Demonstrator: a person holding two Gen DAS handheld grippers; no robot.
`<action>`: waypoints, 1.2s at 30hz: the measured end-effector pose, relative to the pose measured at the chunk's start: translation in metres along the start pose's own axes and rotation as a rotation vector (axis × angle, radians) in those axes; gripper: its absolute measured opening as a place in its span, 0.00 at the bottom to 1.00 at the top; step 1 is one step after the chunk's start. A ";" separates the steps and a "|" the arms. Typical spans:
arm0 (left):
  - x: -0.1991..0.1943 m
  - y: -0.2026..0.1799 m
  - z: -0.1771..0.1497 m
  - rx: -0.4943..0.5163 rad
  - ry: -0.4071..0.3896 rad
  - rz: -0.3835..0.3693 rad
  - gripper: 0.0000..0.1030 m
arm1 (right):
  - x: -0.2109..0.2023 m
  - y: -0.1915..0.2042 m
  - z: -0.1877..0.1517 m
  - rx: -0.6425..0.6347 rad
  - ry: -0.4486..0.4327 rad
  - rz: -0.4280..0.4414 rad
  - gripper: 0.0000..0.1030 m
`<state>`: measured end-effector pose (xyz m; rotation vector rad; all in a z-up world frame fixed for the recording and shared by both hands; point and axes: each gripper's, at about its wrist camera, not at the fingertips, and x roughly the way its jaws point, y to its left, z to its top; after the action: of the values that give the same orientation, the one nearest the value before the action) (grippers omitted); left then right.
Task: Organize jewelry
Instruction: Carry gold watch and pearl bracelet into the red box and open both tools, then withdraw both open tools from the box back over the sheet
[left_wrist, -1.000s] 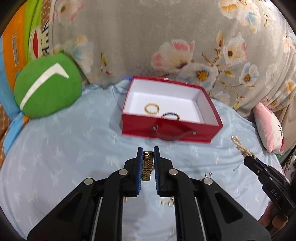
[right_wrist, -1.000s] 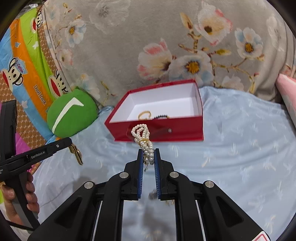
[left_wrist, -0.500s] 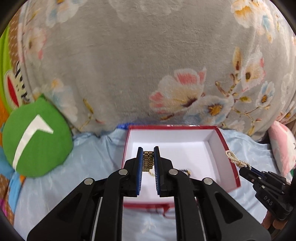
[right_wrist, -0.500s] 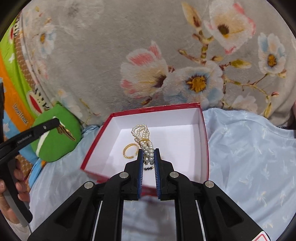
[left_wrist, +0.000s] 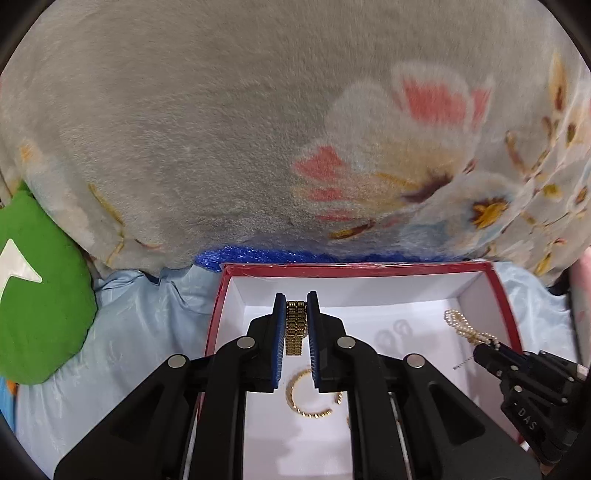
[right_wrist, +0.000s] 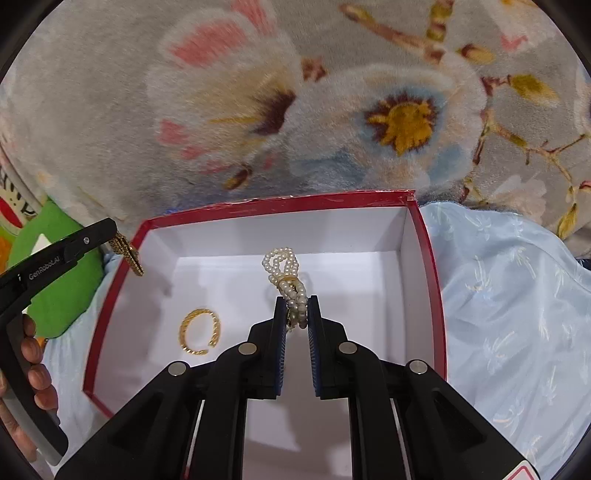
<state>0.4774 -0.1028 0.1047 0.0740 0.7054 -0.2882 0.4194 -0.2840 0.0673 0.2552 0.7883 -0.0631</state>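
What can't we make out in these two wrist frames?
- Black bead bracelet: not visible in the red box; the fingers may cover it in both views.
- Gold bangle: partly covered by the left gripper.
- Pearl bracelet: lower end hidden in the right gripper.

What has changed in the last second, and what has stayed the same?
Both grippers moved forward from above the blue sheet to over the red box. The left gripper keeps its gold chain bracelet; the right gripper keeps its pearl bracelet. Nothing was released. The gold ring still lies inside the box.
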 end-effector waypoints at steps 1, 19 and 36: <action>0.008 -0.003 0.000 0.006 0.010 0.012 0.10 | 0.006 -0.002 0.002 0.009 0.015 -0.005 0.11; 0.058 -0.001 -0.011 0.001 0.056 0.104 0.40 | 0.035 -0.014 0.003 0.008 0.049 -0.058 0.22; -0.079 0.065 -0.065 -0.068 -0.032 0.090 0.51 | -0.123 -0.018 -0.060 -0.050 -0.218 0.030 0.26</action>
<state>0.3979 -0.0109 0.1044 0.0359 0.6773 -0.1786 0.2883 -0.2912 0.1099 0.2085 0.5688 -0.0418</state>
